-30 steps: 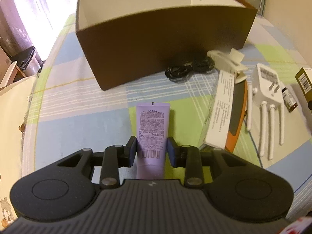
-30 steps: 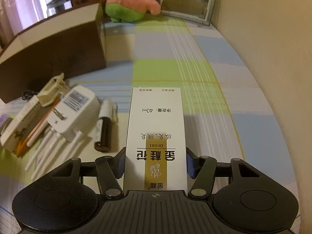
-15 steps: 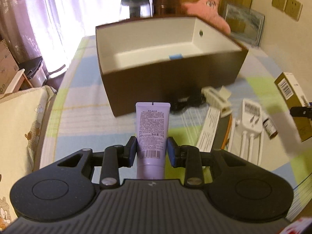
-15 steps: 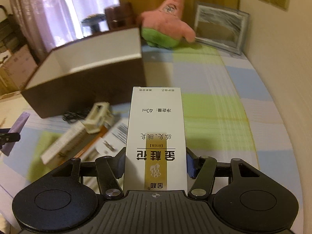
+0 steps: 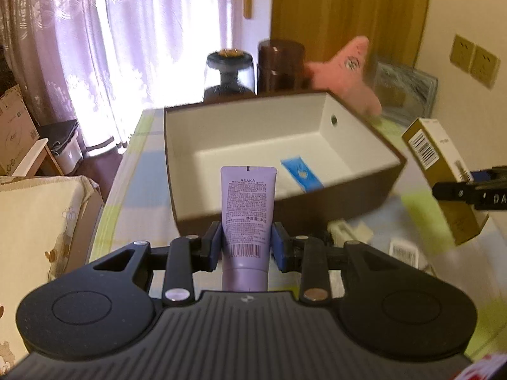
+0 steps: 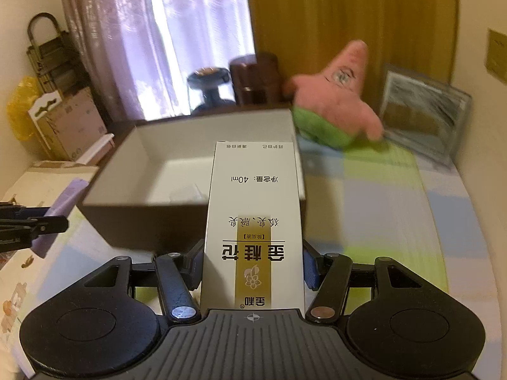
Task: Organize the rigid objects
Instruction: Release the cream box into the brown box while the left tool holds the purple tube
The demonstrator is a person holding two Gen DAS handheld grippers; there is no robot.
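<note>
Daylight is glowing through the sheer purple curtains (image 5: pixel 133 47) over the window. A yellow-brown wooden panel (image 5: pixel 348 15) is standing right of the curtains, with wall sockets (image 5: pixel 474 60) further right on the cream wall. Cardboard boxes (image 6: pixel 76 123) are sitting on the floor below the curtains. A framed picture (image 6: pixel 421 117) is leaning against the wall, right of the curtains.

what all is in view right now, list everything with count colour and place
purple tube: 1, lilac, clamped in left gripper
carton: 1, white and gold, clamped in right gripper
storage box: 1, brown outside, white inside, on the bed ahead
blue packet: 1, blue, lying inside the storage box
star plush: 1, pink and green, behind the box
framed picture: 1, leaning on the wall
left gripper: 1, black
right gripper: 1, black
</note>
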